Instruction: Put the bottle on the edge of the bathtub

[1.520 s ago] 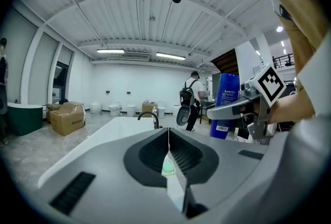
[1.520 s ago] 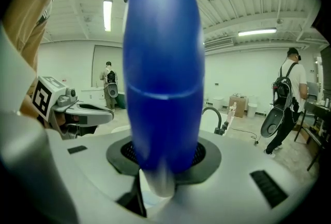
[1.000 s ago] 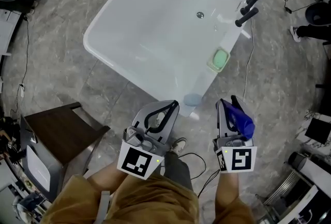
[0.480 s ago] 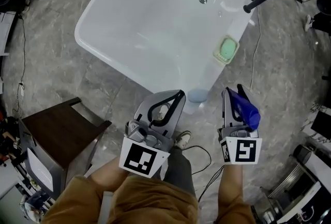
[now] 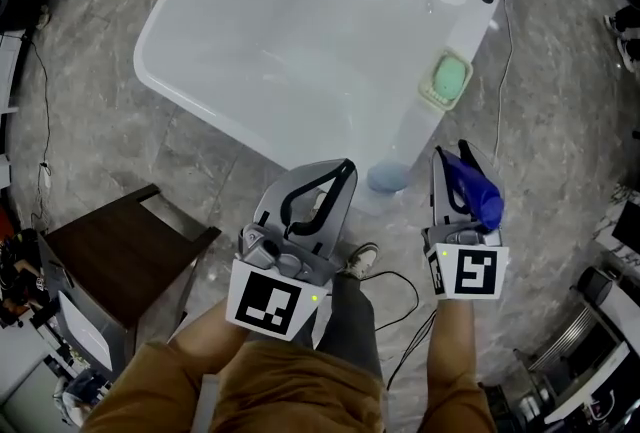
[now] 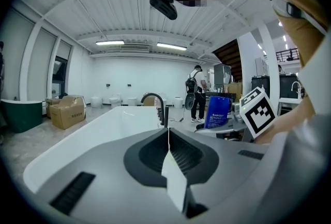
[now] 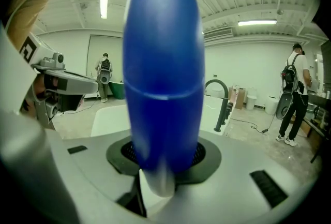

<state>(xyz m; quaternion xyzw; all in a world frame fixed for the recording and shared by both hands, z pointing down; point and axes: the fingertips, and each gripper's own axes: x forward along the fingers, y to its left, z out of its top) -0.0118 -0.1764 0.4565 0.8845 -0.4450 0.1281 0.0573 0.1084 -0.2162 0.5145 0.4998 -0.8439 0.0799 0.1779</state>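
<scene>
Blue bottle held in the right claw, short of the bathtub rim.

The left claw [image 5: 340, 171] is kept with its jaws pressed together and nothing between them, near the tub's near corner. The bathtub [image 5: 220, 126] lies just ahead, and a soap dish [image 5: 447, 81] is seen on its right-hand edge. The right claw [image 5: 455, 171] is clamped on the bottle [image 5: 478, 196], whose long axis runs along the jaws and points toward the tub. The bottle is held over the floor. The bare edge before the soap dish lies ahead and slightly left, so the right claw is judged the nearer.
</scene>
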